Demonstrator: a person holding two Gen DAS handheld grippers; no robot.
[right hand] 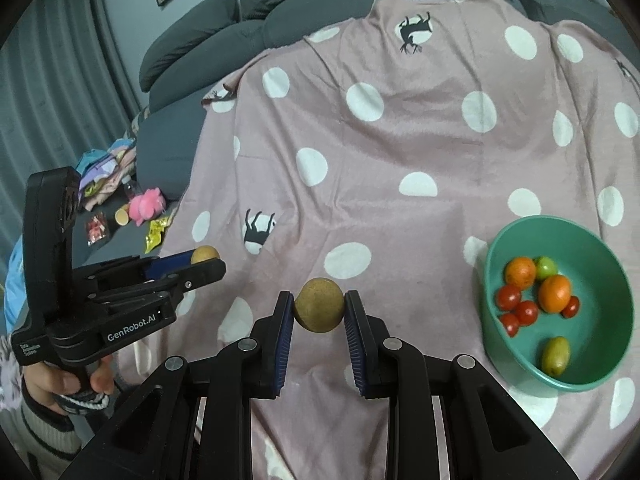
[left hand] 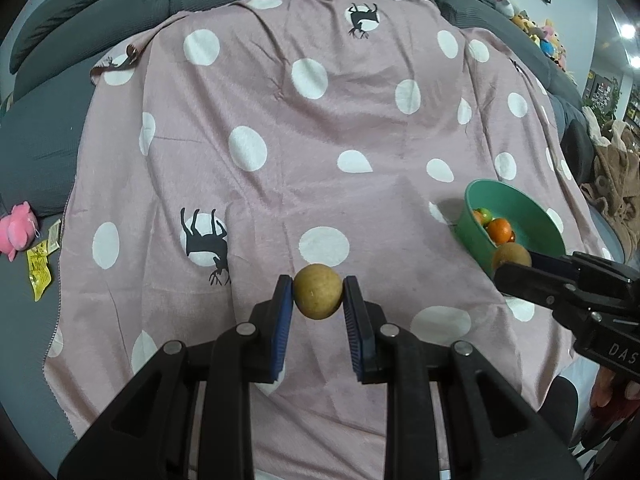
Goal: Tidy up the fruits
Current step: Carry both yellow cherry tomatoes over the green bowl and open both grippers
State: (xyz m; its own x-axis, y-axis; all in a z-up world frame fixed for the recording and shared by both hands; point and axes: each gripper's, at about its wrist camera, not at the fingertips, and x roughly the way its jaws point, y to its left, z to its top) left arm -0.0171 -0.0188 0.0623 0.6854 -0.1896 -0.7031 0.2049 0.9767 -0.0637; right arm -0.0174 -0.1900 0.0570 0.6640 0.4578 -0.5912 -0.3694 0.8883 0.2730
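Left wrist view: the left gripper has its jaws pinching a round brownish kiwi above the pink polka-dot blanket, which is draped over a grey sofa. At 3 o'clock the right gripper comes in from the edge, jaws clamped on a second kiwi just at the near rim of the green bowl.

Right wrist view: the second kiwi sits pinched at centre, with the bowl at 3 o'clock resting on the blanket. Inside it lie two oranges, several small red tomatoes, a small green fruit and an oblong green kiwi. At 9 o'clock the left gripper shows, a hand around its handle.
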